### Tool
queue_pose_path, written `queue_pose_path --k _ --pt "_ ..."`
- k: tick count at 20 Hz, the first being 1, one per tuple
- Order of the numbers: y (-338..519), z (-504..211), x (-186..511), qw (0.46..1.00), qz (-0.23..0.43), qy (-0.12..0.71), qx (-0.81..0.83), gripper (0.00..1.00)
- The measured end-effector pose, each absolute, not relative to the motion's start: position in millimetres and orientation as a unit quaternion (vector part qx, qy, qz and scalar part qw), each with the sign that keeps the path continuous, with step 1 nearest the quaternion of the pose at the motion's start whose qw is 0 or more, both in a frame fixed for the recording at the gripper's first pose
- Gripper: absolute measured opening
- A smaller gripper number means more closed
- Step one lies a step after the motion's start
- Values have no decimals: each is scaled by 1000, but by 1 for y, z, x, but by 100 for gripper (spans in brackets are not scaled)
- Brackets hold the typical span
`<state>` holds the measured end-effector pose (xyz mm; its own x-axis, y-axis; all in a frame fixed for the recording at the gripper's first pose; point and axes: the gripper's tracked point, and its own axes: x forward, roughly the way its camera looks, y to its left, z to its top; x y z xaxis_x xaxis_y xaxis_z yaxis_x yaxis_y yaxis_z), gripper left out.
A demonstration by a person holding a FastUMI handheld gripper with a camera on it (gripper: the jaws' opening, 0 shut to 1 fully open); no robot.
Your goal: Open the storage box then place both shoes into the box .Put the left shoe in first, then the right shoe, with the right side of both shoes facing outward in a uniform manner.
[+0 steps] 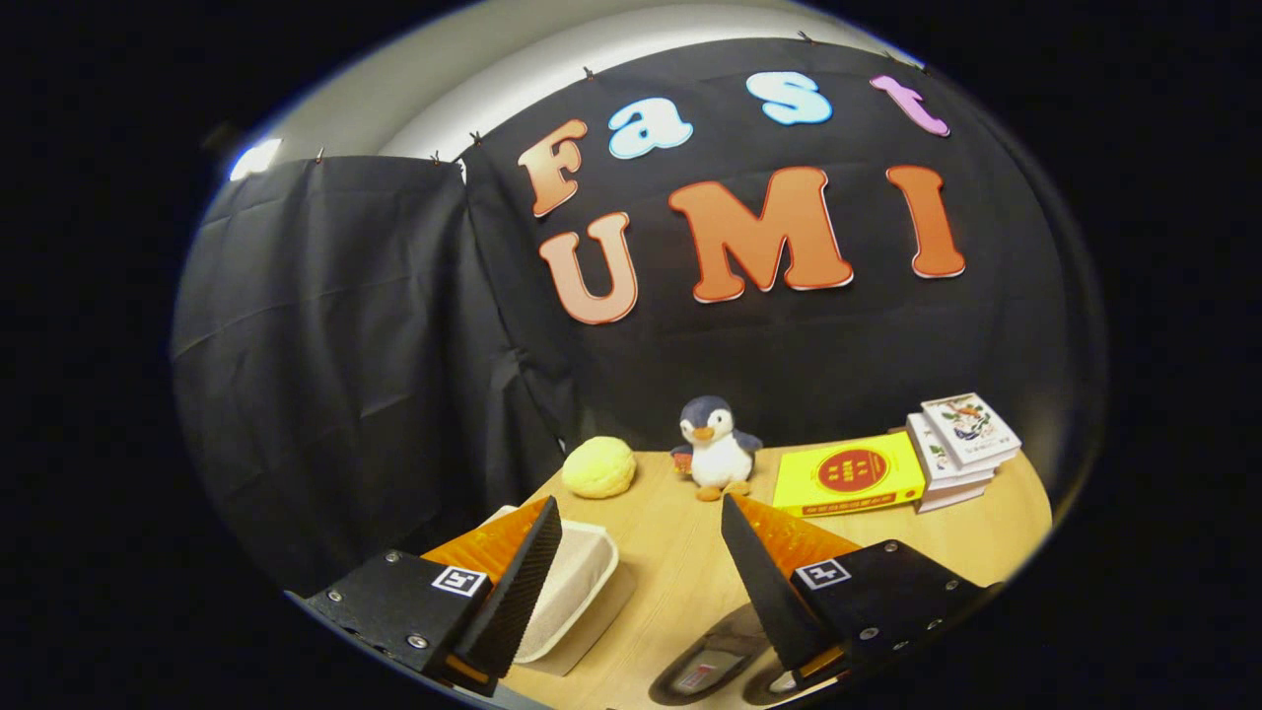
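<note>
The box point(582, 582) is lying just behind the left finger, partly hidden by it, its long axis running away from the gripper point(641, 518); whether it is open, I cannot tell. Two shoes point(715, 666) are sitting on the table point(670, 552) low under the right finger, insoles up. The jaws are standing spread, gripping nothing. Beyond them a penguin point(717, 449), a yellow ball point(599, 466) and books point(961, 444) are resting

Pale storage box point(577, 582) lies open beside left finger; shoes point(712, 663) lie soles-up/insoles showing? can't tell.
</note>
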<state>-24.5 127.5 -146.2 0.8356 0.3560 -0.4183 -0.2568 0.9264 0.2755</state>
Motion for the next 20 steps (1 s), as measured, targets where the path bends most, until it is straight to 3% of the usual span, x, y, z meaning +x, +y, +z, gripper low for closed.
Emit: queue_pose_path --k 10,20 --pt "198 -236 -77 871 250 400 135 97" --pt "238 -306 -89 797 278 496 203 97"
